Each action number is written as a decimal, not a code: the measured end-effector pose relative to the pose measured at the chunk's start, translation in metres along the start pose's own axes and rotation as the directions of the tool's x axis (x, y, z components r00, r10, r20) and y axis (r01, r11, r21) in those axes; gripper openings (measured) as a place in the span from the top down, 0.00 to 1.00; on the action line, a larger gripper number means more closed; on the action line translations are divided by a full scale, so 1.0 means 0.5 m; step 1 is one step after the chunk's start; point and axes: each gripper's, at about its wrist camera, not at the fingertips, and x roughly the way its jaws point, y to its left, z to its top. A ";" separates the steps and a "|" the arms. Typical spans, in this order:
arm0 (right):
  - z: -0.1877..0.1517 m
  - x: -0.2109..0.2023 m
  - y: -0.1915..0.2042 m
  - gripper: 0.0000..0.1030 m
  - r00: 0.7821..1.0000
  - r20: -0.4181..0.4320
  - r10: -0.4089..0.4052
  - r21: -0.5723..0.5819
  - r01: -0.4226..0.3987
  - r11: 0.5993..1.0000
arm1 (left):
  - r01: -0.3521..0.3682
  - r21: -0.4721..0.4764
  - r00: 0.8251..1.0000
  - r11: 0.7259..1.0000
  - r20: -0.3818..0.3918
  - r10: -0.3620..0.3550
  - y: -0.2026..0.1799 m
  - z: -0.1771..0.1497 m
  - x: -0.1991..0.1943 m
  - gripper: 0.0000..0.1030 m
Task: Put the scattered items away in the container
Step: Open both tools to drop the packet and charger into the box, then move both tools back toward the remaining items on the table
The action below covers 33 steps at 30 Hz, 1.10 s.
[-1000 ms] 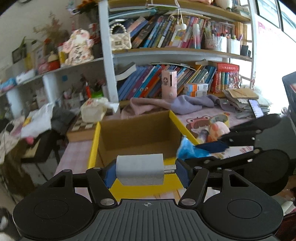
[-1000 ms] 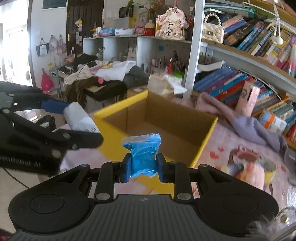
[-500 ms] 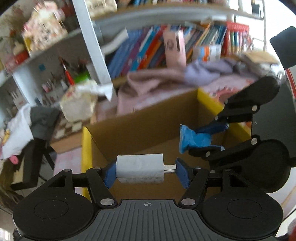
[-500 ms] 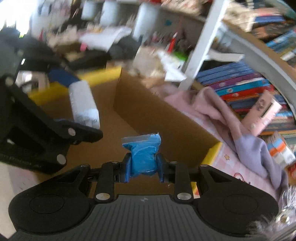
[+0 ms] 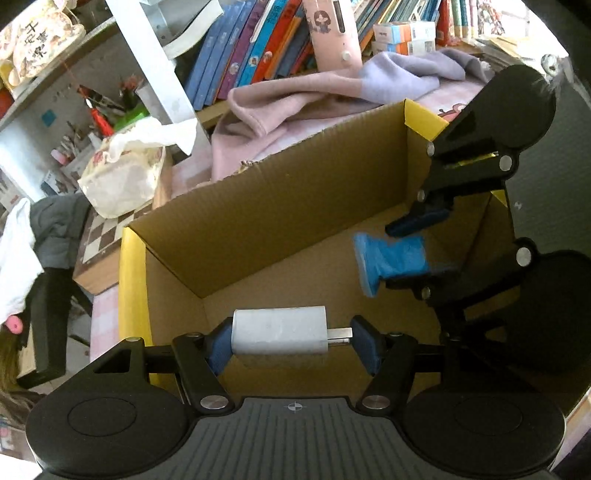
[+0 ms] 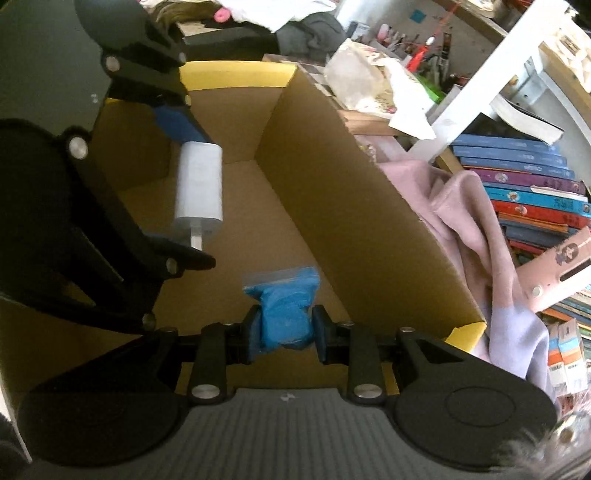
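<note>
Both grippers over box (image 5: pixel 280 206), jaws opening: left (image 5: pixel 291 341) around charger (image 5: pixel 280 330), right (image 6: pixel 282 330) around blue bag (image 6: pixel 284 314). Risk: bag snags on pad.

crowded white-painted wooden bookshelf (image 5: pixel 155 70) behind the desk, packed with leaning blue, purple and red paperback books (image 6: pixel 517 184) — more of them (image 5: pixel 255 51) in the other view. crumpled pink and lilac fleece cloth (image 5: pixel 314 96) heaped below the books. checkered brown-and-white game board (image 5: pixel 107 229) under a bulging white plastic bag (image 5: pixel 122 173). dark grey garment (image 6: pixel 310 29) further off — daylight bright, washing out the edges.
</note>
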 end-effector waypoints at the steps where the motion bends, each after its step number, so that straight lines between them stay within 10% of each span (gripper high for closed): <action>1: 0.000 -0.004 0.005 0.53 1.000 0.007 -0.011 -0.014 0.011 1.000 | -0.019 0.002 1.000 1.000 0.006 0.019 -0.002 -0.001 -0.003 0.32; 5: -0.002 -0.026 0.025 0.24 0.996 0.066 -0.052 -0.063 0.057 0.996 | -0.045 0.000 0.998 0.999 0.050 0.045 0.001 -0.006 -0.036 0.19; 20: -0.037 -0.253 0.046 0.20 0.934 0.315 -0.169 0.150 0.127 0.980 | -0.160 -0.060 0.934 0.985 0.314 0.170 -0.023 -0.047 -0.292 0.05; 33: -0.172 -0.444 0.136 0.15 0.863 0.360 -0.355 0.397 0.203 0.895 | -0.082 -0.325 0.920 0.942 0.340 0.197 -0.078 -0.214 -0.406 0.03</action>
